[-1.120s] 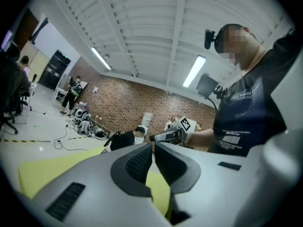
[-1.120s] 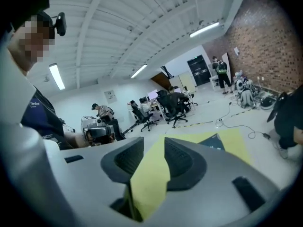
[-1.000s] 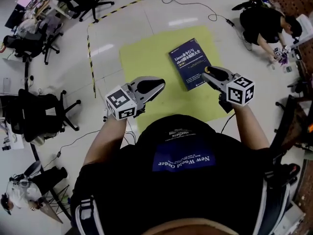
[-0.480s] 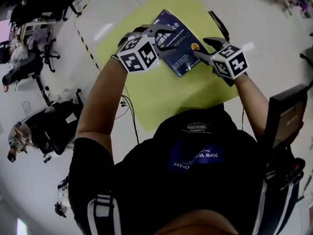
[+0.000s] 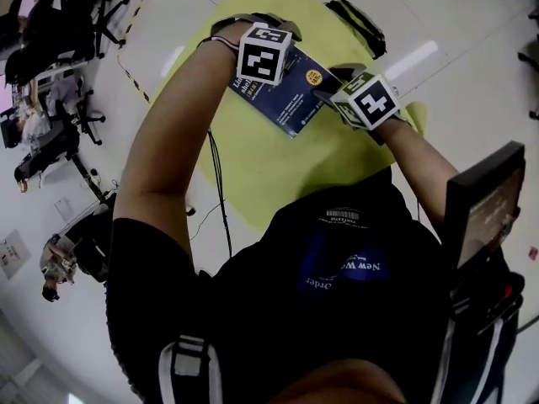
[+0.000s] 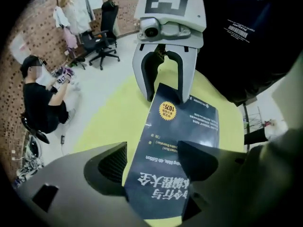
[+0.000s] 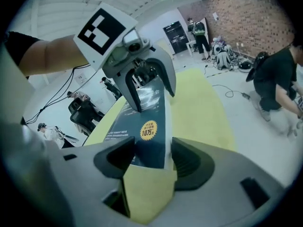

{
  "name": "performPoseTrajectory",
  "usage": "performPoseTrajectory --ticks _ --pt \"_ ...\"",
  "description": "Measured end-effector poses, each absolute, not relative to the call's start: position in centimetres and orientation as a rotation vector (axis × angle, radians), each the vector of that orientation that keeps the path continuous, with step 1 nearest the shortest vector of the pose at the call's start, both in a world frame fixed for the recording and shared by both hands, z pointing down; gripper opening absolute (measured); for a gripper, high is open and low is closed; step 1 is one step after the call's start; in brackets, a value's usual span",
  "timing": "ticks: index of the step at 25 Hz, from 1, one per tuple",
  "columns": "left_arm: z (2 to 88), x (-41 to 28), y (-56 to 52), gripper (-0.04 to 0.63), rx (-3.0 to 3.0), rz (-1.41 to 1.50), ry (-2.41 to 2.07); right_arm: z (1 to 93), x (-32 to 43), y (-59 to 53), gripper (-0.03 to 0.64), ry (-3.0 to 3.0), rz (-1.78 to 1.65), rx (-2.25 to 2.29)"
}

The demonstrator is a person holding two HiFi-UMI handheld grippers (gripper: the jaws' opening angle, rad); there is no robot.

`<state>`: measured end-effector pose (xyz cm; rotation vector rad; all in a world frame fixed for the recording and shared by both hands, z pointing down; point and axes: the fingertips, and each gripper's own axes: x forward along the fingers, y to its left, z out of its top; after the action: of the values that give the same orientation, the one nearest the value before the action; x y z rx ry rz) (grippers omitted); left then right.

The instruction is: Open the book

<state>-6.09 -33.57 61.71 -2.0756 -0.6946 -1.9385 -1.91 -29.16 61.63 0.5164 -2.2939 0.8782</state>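
**Two tools poised over a closed book**

Left gripper view: Pointing steeply down, the left tool point(image 6: 155, 163) hangs over the title end of the dark blue book point(image 6: 184, 126). Its jaws are opening, already spread wider than the cover, and grip nothing. The book lies shut, cover up, near the middle of a yellow-green mat point(image 6: 106, 122). At the book's far end the right tool point(image 6: 166, 97) straddles the corner by the gold sticker point(image 6: 167, 110).

Right gripper view: The right tool's jaws stand wide, with the sticker end of the book between them and the pads not pressing on it. The white page edge runs just beside the right-hand pad.

Head view: The tools sit at opposite short ends of the book. It lies slantwise on the mat, well clear of the mat's edges, and the mat is spread on the floor point(image 5: 472, 66).

The step in hand appears to be getting a first purchase on the cover. It would likely go best with one jaw slipped under the cover alone at the page edge, not under the whole block. The other tool should press down near the spine so the book cannot slide. The lift should then swing in an arc about the spine.
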Motion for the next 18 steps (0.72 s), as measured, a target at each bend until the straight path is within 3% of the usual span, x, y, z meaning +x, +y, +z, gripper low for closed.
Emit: performPoseTrajectory --ticks 3,7,18 --pt "62.1 -5.7 -33.4 0.322 -2.115 -1.995 -0.740 61.4 -1.5 -29.2 0.214 -2.319 0.841 0.537" --pt "61.8 -6.3 -33.2 0.322 -2.099 -1.993 -0.741 58.6 -1.6 -29.3 0.106 -2.381 0.733 0.568" --pt "56.3 -7.6 -27.2 0.319 -1.924 -1.665 -0.654 49.4 -6.5 -24.1 0.069 -2.522 0.498 0.391"
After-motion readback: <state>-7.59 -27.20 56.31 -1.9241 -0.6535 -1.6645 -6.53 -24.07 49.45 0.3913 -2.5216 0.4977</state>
